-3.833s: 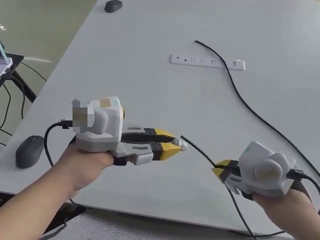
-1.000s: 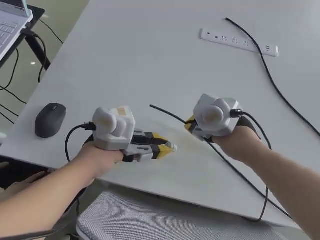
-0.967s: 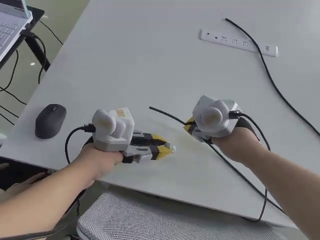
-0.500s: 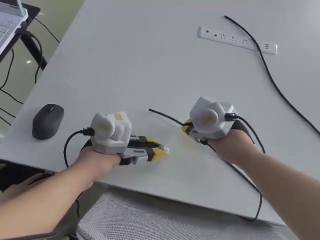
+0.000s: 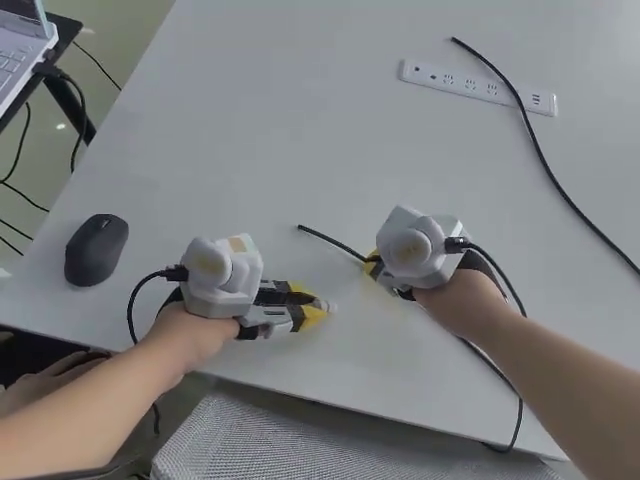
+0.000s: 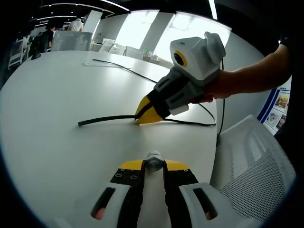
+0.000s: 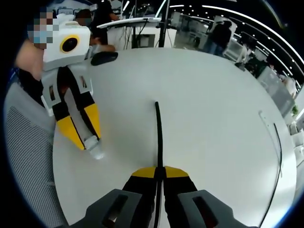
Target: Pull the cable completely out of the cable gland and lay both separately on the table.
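White table [image 5: 250,120], power strip [image 5: 477,87], mouse [image 5: 96,249]

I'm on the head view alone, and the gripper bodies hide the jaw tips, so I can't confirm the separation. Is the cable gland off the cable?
Observer: Yes. In the left gripper view the cable gland sits alone, pinched between the tips of the left gripper, with no cable leading from it.
Operator: And where is the cable's free end?
Observer: In the right gripper view the cable runs straight out from the shut right gripper, and its bare end lies on the table.
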`<state>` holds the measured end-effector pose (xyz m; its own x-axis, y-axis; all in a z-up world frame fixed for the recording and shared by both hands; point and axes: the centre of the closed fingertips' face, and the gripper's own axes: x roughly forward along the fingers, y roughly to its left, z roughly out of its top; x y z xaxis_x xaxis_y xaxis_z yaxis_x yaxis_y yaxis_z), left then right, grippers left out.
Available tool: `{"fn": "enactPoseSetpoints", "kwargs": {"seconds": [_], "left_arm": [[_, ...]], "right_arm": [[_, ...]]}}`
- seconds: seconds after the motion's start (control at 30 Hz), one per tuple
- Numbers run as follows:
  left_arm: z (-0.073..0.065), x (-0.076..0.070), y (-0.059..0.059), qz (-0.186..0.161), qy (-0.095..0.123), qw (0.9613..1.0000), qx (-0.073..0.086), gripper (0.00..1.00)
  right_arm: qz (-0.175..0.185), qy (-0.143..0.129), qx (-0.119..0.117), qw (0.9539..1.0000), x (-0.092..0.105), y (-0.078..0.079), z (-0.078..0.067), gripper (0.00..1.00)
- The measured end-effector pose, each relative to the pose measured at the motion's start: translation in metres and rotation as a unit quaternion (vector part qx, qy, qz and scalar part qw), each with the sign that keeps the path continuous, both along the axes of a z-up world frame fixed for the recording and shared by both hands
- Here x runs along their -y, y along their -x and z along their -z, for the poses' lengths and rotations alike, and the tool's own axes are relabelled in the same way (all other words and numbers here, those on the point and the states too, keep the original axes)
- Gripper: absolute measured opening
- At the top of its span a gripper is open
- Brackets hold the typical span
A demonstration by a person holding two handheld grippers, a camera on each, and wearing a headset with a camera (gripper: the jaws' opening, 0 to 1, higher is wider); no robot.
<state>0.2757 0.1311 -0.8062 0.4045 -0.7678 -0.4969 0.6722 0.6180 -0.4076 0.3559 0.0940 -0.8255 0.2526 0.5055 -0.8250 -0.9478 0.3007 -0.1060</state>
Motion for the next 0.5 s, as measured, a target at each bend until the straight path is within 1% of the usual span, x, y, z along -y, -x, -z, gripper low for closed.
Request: {"fn": "enactPoseSetpoints", "kwargs": {"seconds": [0.07, 0.17, 0.23, 0.27, 0.5], "left_arm": [[0.0021, -0.0029, -0.0007, 0.001, -0.008, 1.0, 0.002, 0.16], [0.0032, -0.0036, -0.001, 0.005, -0.016, 0.9998, 0.006, 0.16], [0.0054, -0.0026, 0.0008, 0.012, -0.028, 0.9995, 0.008, 0.16], [0.0073, -0.0023, 0.0023, 0.019, -0.037, 0.9991, 0.01, 0.16], [0.0075, -0.0024, 0.003, 0.019, -0.041, 0.9989, 0.012, 0.16]], "right_arm": [[0.002, -0.002, -0.001, 1.0, 0.0002, -0.0006, 0.0, 0.0], [-0.002, 0.002, 0.002, 1.0, 0.0008, -0.0016, 0.0006, 0.0], [-0.004, 0.004, 0.002, 1.0, 0.0008, -0.001, 0.0001, 0.0], [-0.005, 0.005, 0.002, 1.0, 0.0008, -0.0008, 0.0001, 0.0], [-0.005, 0.004, 0.001, 1.0, 0.001, -0.0008, 0.0003, 0.0]]}}
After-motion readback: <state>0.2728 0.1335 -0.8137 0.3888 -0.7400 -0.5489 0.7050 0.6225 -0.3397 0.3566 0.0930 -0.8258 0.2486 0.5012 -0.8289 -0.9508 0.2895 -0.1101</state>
